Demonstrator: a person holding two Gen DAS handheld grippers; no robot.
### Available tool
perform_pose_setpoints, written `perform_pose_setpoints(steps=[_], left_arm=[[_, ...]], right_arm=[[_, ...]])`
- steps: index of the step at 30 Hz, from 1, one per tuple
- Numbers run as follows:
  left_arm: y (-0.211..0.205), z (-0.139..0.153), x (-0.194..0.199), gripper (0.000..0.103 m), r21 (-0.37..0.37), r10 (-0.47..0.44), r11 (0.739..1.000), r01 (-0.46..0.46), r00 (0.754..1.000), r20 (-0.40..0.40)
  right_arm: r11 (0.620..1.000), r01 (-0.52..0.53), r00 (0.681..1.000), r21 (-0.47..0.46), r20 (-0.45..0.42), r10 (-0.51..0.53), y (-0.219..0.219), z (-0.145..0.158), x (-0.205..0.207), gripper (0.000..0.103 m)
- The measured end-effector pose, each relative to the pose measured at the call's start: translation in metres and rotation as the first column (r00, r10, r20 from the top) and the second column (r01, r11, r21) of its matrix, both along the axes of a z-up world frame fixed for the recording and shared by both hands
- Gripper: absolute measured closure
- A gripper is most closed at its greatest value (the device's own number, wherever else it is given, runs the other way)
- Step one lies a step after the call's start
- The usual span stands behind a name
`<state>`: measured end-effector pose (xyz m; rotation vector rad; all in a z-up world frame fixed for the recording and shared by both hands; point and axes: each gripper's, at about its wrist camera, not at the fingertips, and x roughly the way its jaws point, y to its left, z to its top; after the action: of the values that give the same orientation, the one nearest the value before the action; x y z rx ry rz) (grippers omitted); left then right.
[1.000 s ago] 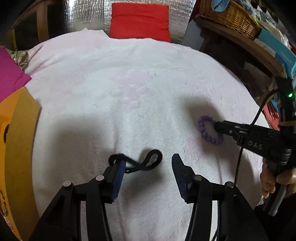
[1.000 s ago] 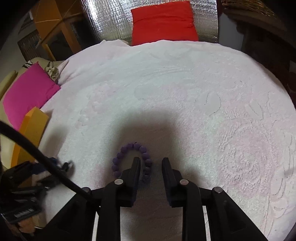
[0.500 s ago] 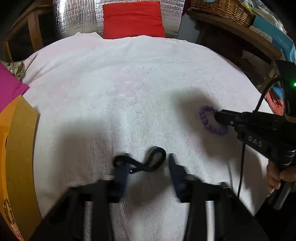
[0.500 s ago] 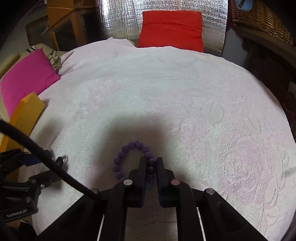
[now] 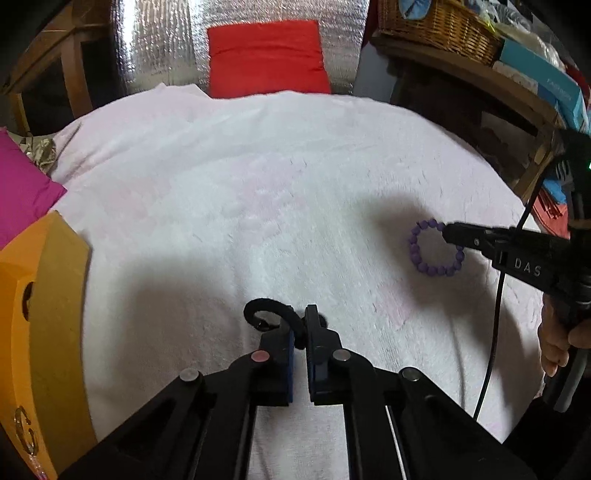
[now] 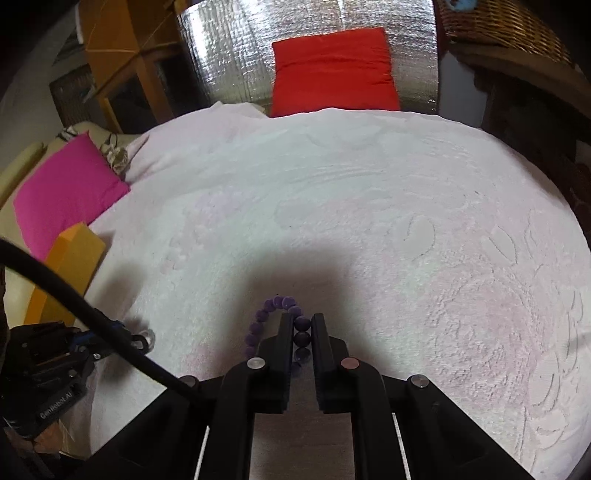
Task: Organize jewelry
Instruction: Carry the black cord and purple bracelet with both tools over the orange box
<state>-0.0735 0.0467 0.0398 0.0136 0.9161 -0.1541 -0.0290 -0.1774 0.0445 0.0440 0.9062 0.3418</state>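
Observation:
A black cord bracelet (image 5: 266,309) lies on the pale pink towel (image 5: 240,192), and my left gripper (image 5: 300,325) is shut on its right end; one loop curls out to the left of the fingers. A purple bead bracelet (image 5: 432,254) lies further right on the towel. My right gripper (image 6: 302,325) is shut on the purple bead bracelet (image 6: 275,306), with a few beads pinched between its pads and the remainder curving off to the left. From the left wrist view my right gripper (image 5: 448,233) reaches in from the right edge.
An orange box (image 5: 40,317) stands at the towel's left edge beside a pink cushion (image 6: 62,192). A red cushion (image 5: 266,59) leans on silver foil at the back. A wicker basket (image 5: 439,26) and boxes sit on a shelf at right. A hand (image 5: 557,343) holds the right gripper's handle.
Both grippers closed: the left one's jaws came together on the black cord bracelet, the right one's on the purple beads. Both hands stayed nearly in place.

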Motion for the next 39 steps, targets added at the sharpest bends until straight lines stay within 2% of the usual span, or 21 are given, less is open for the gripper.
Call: perform_pose_setpoints(steps=[8,13,18,24,32,39], left_arm=[[0.041,0.02,-0.003,0.097,-0.083,0.096,0.992,-0.09,0.993,0.066],[0.045,0.023,-0.006,0.097,-0.094,0.109,0.99,-0.101,0.99,0.084],[0.036,0.021,-0.003,0.097,-0.077,0.099,0.993,-0.093,0.992,0.08],[0.034,0.027,-0.009,0.097,-0.064,0.145,0.988,-0.139,0.984,0.1],[0.029,0.036,-0.022,0.097,-0.011,0.217,0.976,-0.218,0.966,0.142],[0.038,0.041,-0.036,0.097,-0.009,0.276,0.96,-0.278,0.946,0.169]], right_arm=[[1.0,0.011,1.0,0.017,0.016,-0.012,-0.002,0.004,0.001,0.092],[0.999,0.001,0.999,0.033,0.035,-0.003,0.004,0.008,-0.001,0.092],[0.999,-0.015,0.998,0.048,0.055,0.012,0.014,0.012,-0.003,0.093],[0.997,-0.027,0.997,0.065,0.072,0.022,0.026,0.017,-0.008,0.092],[0.996,-0.051,0.996,0.076,0.083,0.045,0.046,0.02,-0.014,0.092],[0.995,-0.073,0.992,0.075,0.11,0.065,0.062,0.029,-0.027,0.092]])
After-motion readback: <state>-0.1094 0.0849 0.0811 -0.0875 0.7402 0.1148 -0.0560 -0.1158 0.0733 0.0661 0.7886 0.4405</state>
